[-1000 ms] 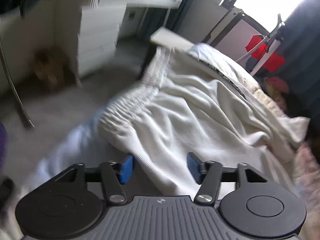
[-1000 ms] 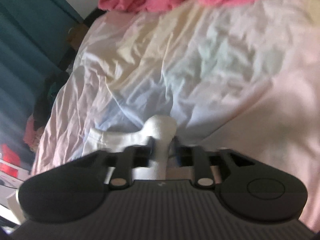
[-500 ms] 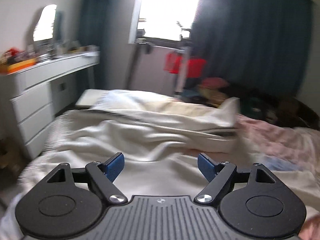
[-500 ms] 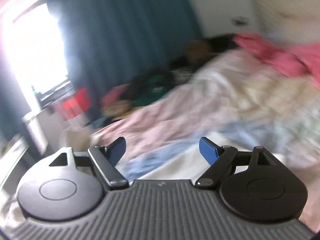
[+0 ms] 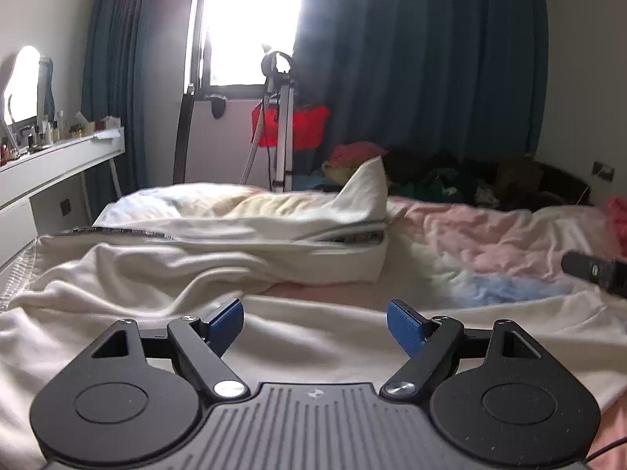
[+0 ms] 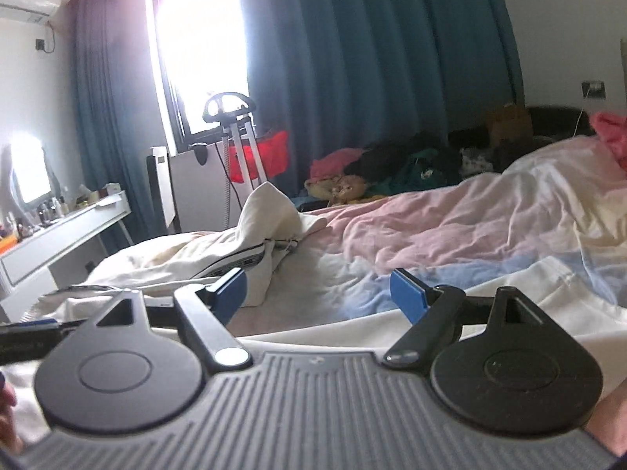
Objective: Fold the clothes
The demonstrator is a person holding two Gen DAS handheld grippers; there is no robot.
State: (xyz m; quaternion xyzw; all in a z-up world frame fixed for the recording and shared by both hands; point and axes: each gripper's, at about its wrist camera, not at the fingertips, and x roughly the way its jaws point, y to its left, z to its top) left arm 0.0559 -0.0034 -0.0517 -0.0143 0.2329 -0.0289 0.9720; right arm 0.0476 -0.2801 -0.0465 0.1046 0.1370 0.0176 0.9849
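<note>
Between the blue-padded fingers [image 5: 225, 321] of the left gripper [image 5: 315, 323] nothing is pinched; the fingers are spread wide above a cream-white ribbed-knit garment [image 5: 129, 274] that is spread, rumpled, over the near part of the bed. The right gripper [image 6: 319, 290] is likewise held with its fingers [image 6: 407, 293] wide apart and empty, above a white cloth edge [image 6: 529, 301] that cannot be told for certain to belong to the same garment. Beyond the garment a cream zip-edged pillow [image 5: 274, 215] is seen with one corner standing up, and past it a pink, white and blue crumpled bedsheet [image 5: 490, 235]. Whether the garment is part-folded cannot be judged from so low an angle. Should a fold be attempted from here, only the upper layer might be caught, or sheet might be pinched along with knit, because the cloth lies in loose ridges directly on the bedding; a bunched, uneven fold would result. As to containers, a red basket-like bin [image 5: 301, 125] is seen by the window, its contents hidden; a heap of mixed dark, green and pink clothes [image 6: 392, 172] lies loose beside the bed, not contained.
</note>
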